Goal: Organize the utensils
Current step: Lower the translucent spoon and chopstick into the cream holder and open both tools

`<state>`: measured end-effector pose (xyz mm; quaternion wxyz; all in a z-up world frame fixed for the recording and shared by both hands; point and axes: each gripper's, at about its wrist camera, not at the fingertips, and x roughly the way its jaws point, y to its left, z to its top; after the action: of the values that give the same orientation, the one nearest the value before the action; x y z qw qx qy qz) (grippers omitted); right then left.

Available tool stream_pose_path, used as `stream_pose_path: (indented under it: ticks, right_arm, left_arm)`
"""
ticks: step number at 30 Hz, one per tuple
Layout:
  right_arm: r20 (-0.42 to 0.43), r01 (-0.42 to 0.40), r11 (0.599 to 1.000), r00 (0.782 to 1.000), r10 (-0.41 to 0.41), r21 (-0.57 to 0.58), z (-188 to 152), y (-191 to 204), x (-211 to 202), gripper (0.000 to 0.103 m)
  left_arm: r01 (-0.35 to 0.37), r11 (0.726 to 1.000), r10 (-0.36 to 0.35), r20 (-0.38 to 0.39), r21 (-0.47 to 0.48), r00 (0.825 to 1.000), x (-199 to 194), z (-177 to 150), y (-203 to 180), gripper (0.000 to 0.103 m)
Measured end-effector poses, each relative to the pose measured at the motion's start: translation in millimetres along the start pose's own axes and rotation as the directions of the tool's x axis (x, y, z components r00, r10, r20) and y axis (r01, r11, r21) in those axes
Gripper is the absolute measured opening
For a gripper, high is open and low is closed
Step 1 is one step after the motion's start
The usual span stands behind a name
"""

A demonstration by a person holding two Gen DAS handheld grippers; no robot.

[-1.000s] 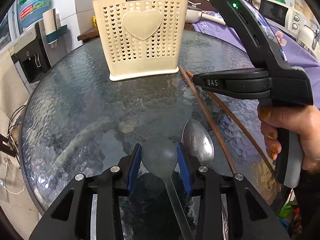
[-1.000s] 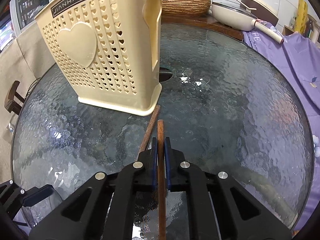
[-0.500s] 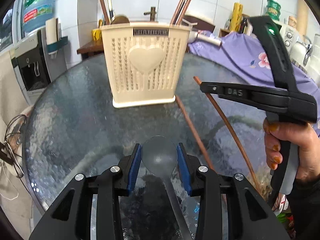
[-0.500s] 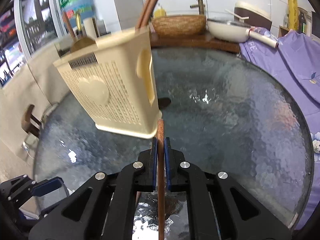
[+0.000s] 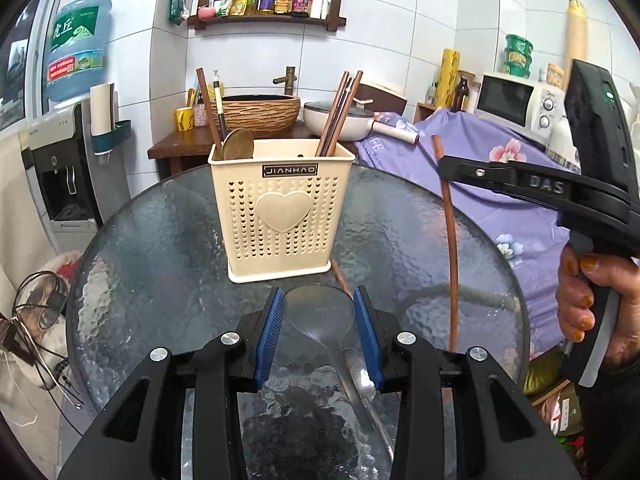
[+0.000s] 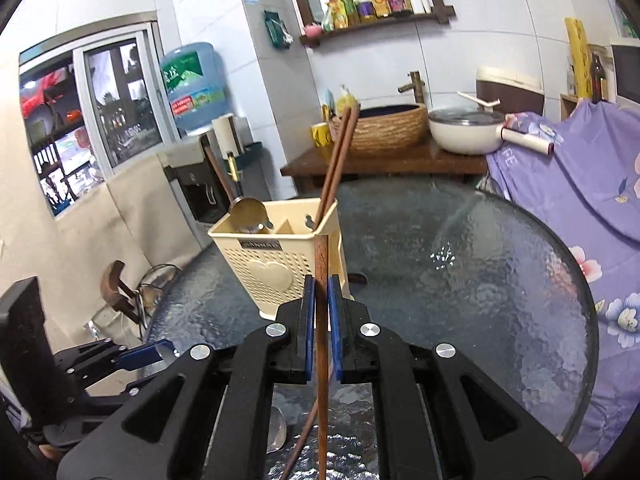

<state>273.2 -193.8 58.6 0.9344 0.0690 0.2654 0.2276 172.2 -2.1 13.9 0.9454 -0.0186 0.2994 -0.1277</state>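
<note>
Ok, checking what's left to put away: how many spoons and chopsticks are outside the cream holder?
Spoons: 2, clear spoon gripped, metal spoon on the table.
Chopsticks: 2, held chopstick, loose chopstick on the table.
Total: 4

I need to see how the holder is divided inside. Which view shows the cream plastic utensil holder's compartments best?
The right wrist view: it looks down into the cream plastic utensil holder, showing its divider. The left wrist view shows only its perforated front.

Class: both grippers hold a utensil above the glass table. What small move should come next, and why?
Probably carry the right gripper, shut on a chopstick, over the caddy's right compartment, where other chopsticks already stand.
</note>
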Motion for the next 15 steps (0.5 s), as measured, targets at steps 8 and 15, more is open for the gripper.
stream_pose_path:
  ticks: [8, 15]
  right_arm:
    - [0.031, -0.012, 1.000, 0.999, 0.012, -0.013, 7, 6, -22, 0.007]
    - [0.061, -0.024, 0.999, 0.998, 0.027, -0.040, 20, 14, -31, 0.008]
  left_arm:
    - [0.023, 1.000, -0.023, 0.020, -0.003, 1.000, -11, 6, 2, 0.035]
    - [0.047, 0.999, -0.047, 0.042, -0.005, 0.998, -19, 22, 6, 0.035]
